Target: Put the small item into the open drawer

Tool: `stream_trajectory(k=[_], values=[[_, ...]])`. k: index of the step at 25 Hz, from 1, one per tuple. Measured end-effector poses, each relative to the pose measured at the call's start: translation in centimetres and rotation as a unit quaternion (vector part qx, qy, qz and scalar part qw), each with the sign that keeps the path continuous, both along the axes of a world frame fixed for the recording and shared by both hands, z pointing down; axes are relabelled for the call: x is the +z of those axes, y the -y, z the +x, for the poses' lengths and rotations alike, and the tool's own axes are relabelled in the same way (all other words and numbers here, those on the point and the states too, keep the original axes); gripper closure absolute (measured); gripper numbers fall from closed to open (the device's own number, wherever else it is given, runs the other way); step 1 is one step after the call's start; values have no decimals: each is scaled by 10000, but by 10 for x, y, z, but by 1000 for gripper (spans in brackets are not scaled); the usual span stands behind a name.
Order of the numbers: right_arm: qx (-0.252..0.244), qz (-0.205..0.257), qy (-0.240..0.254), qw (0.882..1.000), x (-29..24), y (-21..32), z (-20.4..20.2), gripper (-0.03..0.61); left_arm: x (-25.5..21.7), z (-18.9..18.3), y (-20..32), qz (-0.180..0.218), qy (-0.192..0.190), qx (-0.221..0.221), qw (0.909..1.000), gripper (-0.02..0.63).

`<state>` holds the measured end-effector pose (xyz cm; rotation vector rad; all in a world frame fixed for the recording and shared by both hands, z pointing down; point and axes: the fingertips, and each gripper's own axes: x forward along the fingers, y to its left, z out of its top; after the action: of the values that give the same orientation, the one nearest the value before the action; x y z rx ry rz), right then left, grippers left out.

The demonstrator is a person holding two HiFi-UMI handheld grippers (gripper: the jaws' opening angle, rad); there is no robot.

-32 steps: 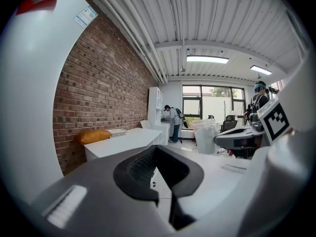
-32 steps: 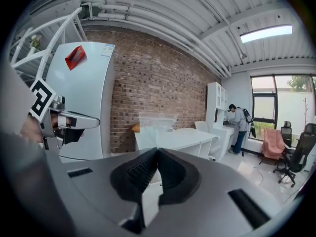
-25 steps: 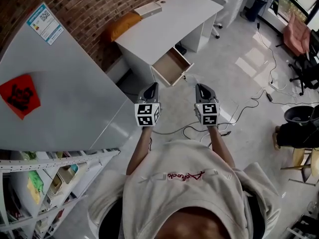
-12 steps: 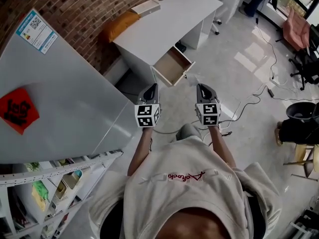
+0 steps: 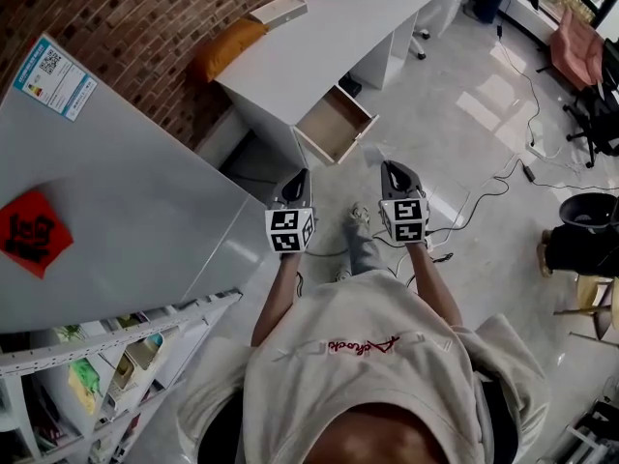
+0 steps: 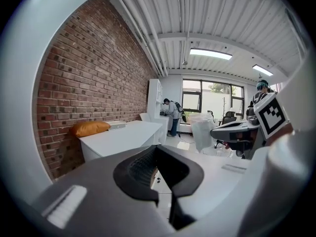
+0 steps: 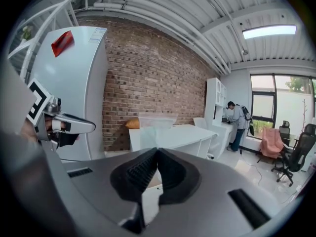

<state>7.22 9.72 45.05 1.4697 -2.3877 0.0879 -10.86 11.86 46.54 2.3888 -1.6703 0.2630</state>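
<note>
At far left stands the grey cabinet (image 5: 126,191). Its red sticker (image 5: 34,232) sits lower in the head view than a second ago. Beside it runs the brick wall (image 5: 145,17), with an orange cushion (image 5: 227,46) lying at the wall end of the white desk (image 5: 319,46).

The desk's drawer (image 5: 337,124) is pulled out as before, and we see only its bare bottom.

Nearer us, the left gripper (image 5: 300,176) is held out toward the drawer, well apart from it. It is a little lower in the frame than earlier, with its jaws pressed together on nothing.

Between the two grippers a shoe (image 5: 360,217) has come into view on the floor; a second ago it was not there.

The right gripper (image 5: 390,168) is level with its partner and has also dropped slightly. Its jaws are clenched on the small item (image 7: 155,125), a thin, clear piece that rises from the jaw tips in the right gripper view. The item remains short of the drawer.

Cables (image 5: 474,201) trail across the floor at right.
</note>
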Motion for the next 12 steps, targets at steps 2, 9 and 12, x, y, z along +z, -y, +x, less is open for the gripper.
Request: stream_trajectory(k=[2, 9, 12], values=[[0, -36, 20, 10000, 4, 9, 0, 566, 2, 2, 9, -29, 24, 28, 10000, 604], [31, -112, 72, 9999, 11, 57, 4, 566, 3, 6, 62, -42, 55, 71, 10000, 604], [46, -121, 76, 9999, 12, 85, 6, 566, 4, 9, 90, -64, 66, 95, 9999, 604]])
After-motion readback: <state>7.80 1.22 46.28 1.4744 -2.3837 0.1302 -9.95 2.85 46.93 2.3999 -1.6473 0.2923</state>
